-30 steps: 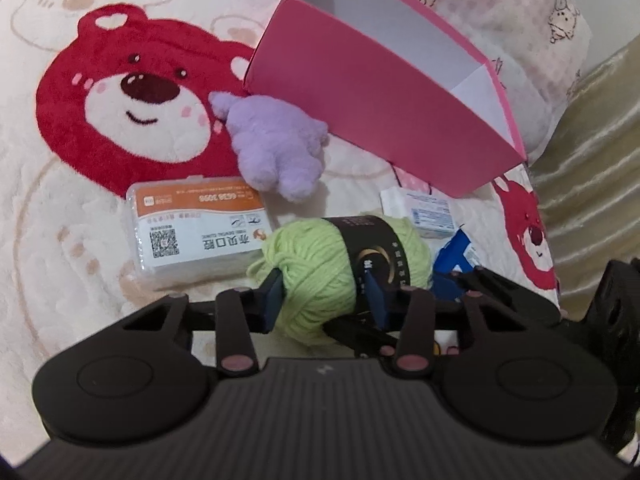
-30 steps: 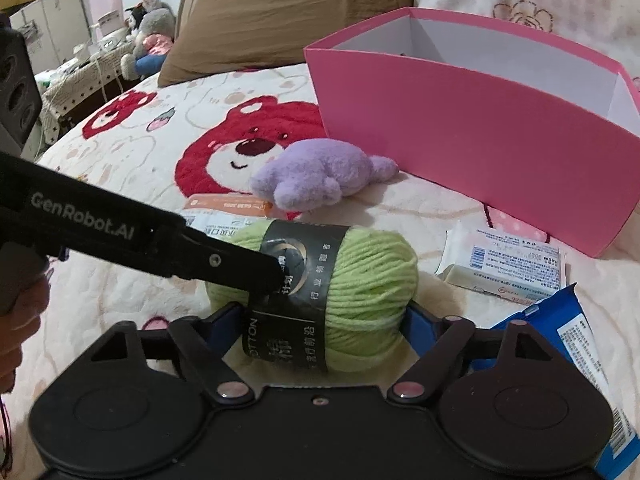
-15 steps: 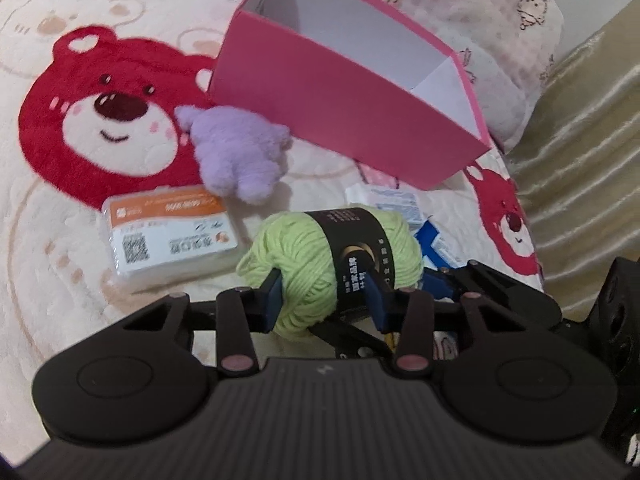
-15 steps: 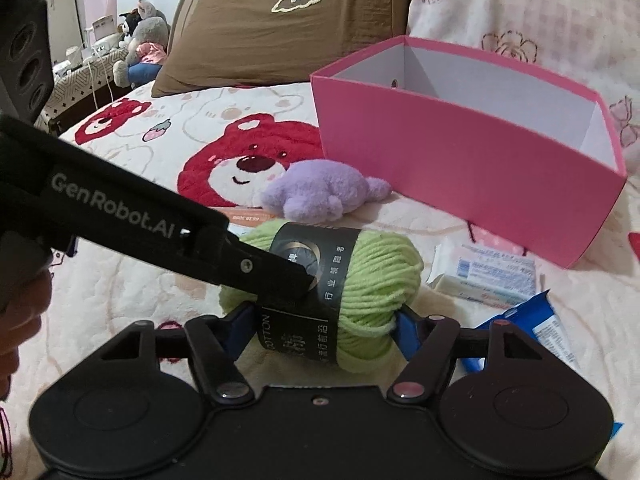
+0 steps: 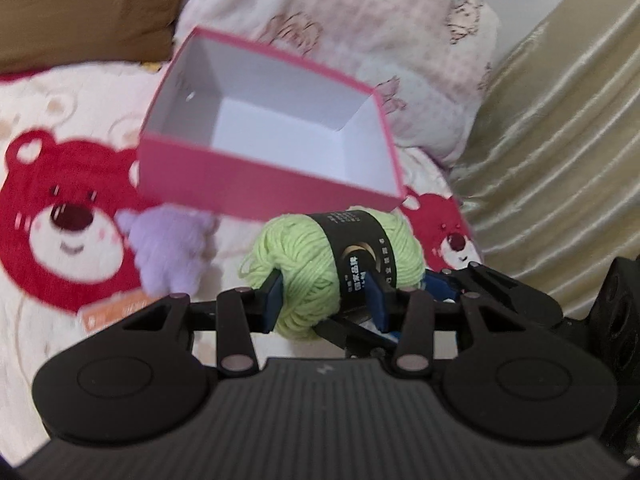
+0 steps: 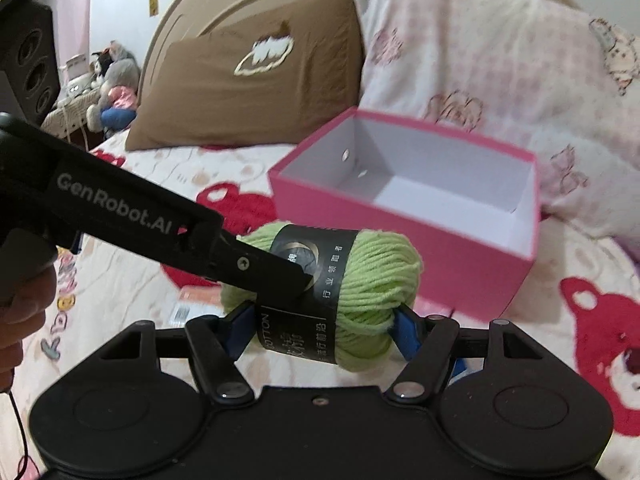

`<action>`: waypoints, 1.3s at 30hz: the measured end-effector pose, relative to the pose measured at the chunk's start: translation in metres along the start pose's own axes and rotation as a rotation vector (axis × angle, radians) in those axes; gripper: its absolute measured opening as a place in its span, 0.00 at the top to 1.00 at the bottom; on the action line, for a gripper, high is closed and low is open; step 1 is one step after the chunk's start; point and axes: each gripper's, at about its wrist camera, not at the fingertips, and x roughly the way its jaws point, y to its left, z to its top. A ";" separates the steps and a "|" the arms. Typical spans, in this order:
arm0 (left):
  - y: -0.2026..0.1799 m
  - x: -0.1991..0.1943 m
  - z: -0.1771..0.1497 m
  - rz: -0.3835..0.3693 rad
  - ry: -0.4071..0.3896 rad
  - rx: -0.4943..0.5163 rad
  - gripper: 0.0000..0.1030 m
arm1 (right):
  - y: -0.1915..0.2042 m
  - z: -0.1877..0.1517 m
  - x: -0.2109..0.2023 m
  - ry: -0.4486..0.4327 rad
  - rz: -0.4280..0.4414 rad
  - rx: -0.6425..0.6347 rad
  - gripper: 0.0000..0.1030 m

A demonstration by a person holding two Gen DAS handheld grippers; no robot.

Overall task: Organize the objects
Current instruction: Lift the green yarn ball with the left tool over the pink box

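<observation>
With both tools clamped on the yarn (image 5: 336, 264), left tool (image 5: 326, 300) mid-skein, right tool (image 6: 324, 328) at its ends, it hangs over the bed short of the box (image 5: 276, 168); soft wool could slip out, or clip the near wall.

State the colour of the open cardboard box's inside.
White inside the pink cardboard box; clearest in the left wrist view.

Home bedroom. Bed (image 6: 132, 184) covered by cream blanket (image 5: 80, 128) with red bear prints. Brown pillow (image 6: 256, 92) and pink-patterned pillow (image 6: 480, 64) propped against curved beige headboard (image 6: 208, 4), beyond right claw (image 6: 324, 320). Stuffed toys (image 6: 114, 92) piled on side table far left of that claw. Gold satin drape (image 5: 560, 160) right of left claw (image 5: 324, 300). Purple plush (image 5: 172, 248) lying on blanket.
</observation>
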 end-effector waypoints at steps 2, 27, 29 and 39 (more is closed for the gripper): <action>-0.008 0.001 0.010 -0.006 -0.004 0.007 0.60 | -0.008 0.012 -0.003 -0.004 -0.008 0.014 0.30; -0.030 0.115 0.161 0.035 -0.011 0.051 0.59 | -0.136 0.122 0.075 0.014 0.053 0.078 0.30; -0.025 0.128 0.168 0.039 0.001 0.046 0.59 | -0.144 0.124 0.089 0.027 0.059 0.077 0.30; 0.013 0.174 0.184 0.034 0.051 0.011 0.59 | -0.156 0.127 0.145 0.109 0.050 0.047 0.28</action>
